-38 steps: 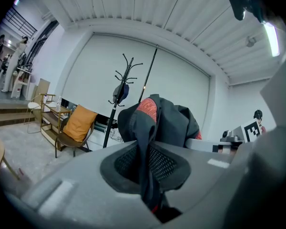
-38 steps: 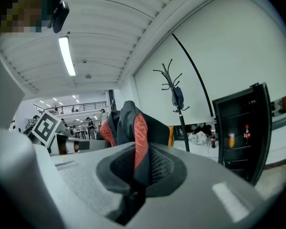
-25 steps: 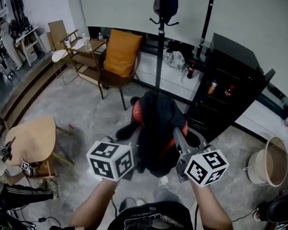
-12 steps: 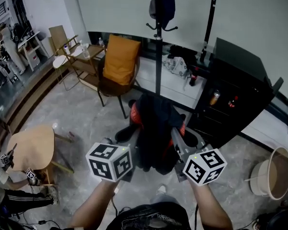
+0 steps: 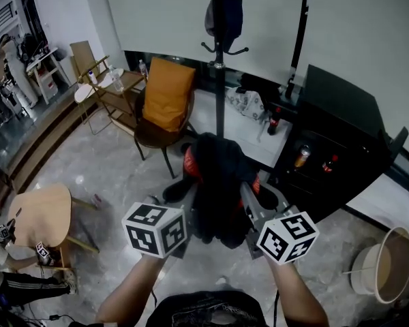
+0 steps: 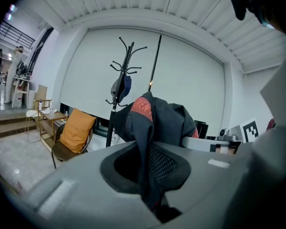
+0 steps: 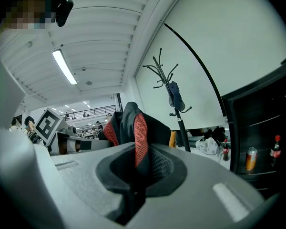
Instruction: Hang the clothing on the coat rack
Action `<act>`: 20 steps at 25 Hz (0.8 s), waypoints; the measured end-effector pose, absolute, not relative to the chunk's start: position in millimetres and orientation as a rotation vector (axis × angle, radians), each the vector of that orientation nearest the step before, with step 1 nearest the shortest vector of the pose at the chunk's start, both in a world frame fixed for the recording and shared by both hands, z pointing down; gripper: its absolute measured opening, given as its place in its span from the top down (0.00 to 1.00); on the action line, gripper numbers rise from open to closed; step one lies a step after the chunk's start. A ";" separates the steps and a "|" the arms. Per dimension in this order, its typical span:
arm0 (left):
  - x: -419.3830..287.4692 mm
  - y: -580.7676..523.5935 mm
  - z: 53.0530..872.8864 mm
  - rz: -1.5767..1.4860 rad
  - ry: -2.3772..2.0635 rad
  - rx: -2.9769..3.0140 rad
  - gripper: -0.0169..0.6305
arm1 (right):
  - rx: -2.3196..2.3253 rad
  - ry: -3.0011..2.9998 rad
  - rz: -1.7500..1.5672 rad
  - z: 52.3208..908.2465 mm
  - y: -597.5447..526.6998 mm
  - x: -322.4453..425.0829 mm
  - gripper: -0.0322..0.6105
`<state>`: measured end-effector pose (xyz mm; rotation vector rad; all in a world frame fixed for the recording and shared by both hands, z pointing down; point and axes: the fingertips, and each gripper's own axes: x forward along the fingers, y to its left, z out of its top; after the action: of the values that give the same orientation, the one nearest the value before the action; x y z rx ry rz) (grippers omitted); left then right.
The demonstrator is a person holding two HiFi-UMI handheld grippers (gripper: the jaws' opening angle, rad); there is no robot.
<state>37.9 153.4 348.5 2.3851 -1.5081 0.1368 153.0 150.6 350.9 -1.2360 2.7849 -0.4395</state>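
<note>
A black garment with red patterned trim hangs bunched between both grippers, in front of the person. My left gripper is shut on one side of the garment, cloth pinched between its jaws. The right gripper is shut on the other side of the garment. The black coat rack stands straight ahead against the white screen, with a dark blue item hanging on one hook. The same coat rack shows left of centre in the left gripper view, and the coat rack right of centre in the right gripper view.
A chair with an orange cushion stands left of the rack's pole. A black cabinet with bottles and cans is to the right. A low white platform holds a bag. A round wooden table is at left, a basket at right.
Both grippers and the garment have moved forward toward the coat rack. The rack and chair now appear closer and lower in the head view.
</note>
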 end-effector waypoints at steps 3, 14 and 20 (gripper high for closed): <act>44.0 139.2 347.2 0.135 -1.525 2.377 0.93 | -1.220 2.798 -0.426 349.1 136.0 159.9 0.91; 59.6 91.6 347.7 0.146 -1.523 2.383 0.93 | -1.223 2.799 -0.406 349.0 88.9 174.8 0.91; 55.8 63.1 352.7 0.141 -1.488 2.405 0.93 | -1.260 2.791 -0.398 354.1 65.2 170.5 0.91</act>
<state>55.8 63.1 352.7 2.4048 -1.4884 0.1412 170.5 65.2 354.1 -1.2600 2.7912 -0.3982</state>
